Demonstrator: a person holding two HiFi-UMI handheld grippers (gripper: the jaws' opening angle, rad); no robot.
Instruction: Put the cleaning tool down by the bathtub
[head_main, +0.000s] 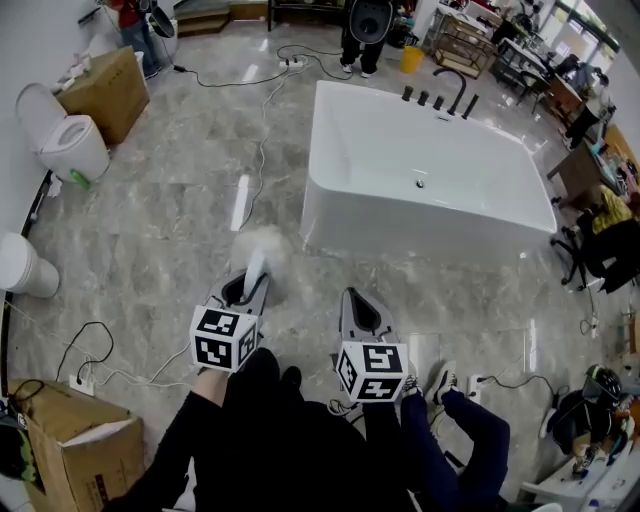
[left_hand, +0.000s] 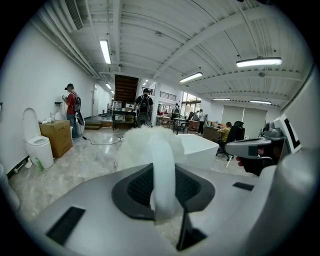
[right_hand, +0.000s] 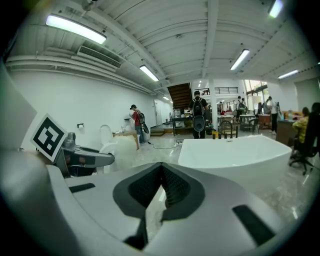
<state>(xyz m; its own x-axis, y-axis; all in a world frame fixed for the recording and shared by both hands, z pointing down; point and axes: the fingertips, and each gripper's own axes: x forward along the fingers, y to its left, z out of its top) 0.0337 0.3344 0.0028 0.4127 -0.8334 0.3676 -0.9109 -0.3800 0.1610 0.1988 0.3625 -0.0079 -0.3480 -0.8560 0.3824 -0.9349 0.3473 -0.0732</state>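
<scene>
The cleaning tool is a white fluffy duster (head_main: 262, 245) on a pale handle (left_hand: 162, 175). My left gripper (head_main: 248, 288) is shut on that handle, and the fluffy head (left_hand: 142, 142) sticks out ahead of the jaws, above the marble floor. The white bathtub (head_main: 425, 175) stands ahead and to the right, a short way beyond the duster. My right gripper (head_main: 358, 300) hovers beside the left one, jaws together and empty. In the right gripper view its tips (right_hand: 161, 186) meet with nothing between them, with the bathtub (right_hand: 235, 155) beyond and the left gripper (right_hand: 82, 160) at the left.
A toilet (head_main: 65, 140) and a cardboard box (head_main: 105, 90) stand at the far left wall. Another box (head_main: 80, 455) sits near left. Cables (head_main: 255, 150) run over the floor. Someone's legs (head_main: 470, 430) stand close on my right. Desks and a chair (head_main: 600, 250) crowd the right side.
</scene>
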